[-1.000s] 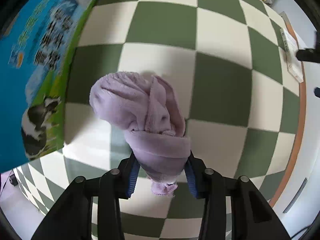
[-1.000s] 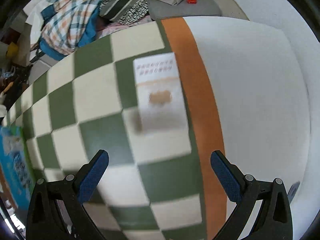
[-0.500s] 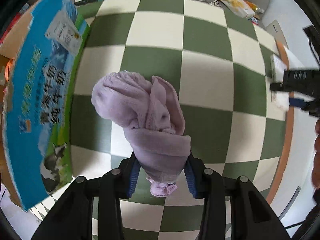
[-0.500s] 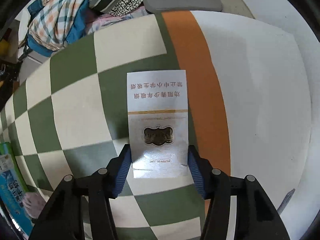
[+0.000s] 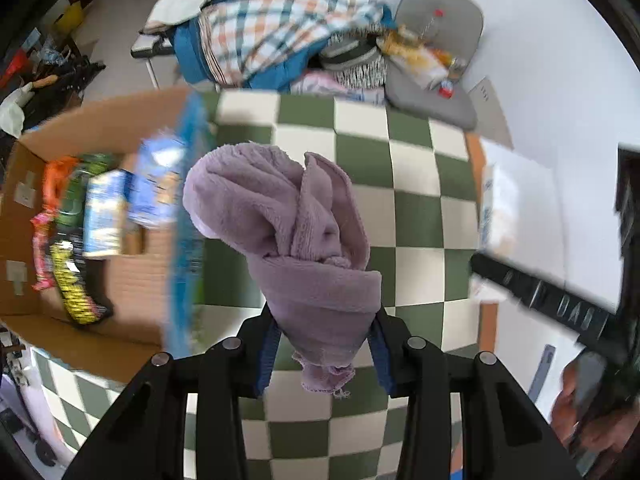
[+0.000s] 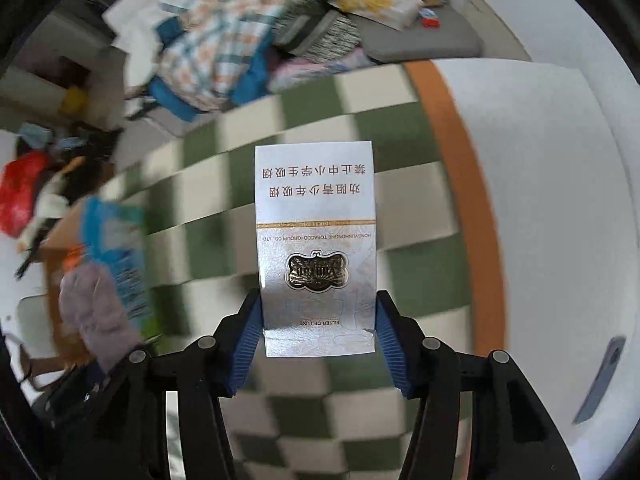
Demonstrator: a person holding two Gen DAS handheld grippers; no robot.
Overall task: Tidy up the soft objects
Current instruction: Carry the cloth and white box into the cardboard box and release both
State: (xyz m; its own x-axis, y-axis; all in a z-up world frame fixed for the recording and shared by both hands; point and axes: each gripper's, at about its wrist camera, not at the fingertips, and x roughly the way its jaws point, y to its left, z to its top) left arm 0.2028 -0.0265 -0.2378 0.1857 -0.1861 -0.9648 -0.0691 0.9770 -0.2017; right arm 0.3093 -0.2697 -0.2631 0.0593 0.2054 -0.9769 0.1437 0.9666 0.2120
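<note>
plaid clothes (image 5: 276,20) heaped beyond the checkered mat (image 5: 416,216), grey cushion (image 5: 436,96) alongside.

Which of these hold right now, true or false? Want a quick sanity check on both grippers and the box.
1. The left gripper is shut on the purple towel. True.
2. The right gripper is empty. False: its fingers clamp a silver cigarette pack.
3. The cardboard box already holds packaged items. True.
4. The tablecloth is plain blue. False: it is a green and cream check.
5. The towel lies flat on the table. False: it hangs bunched from the left gripper.
</note>
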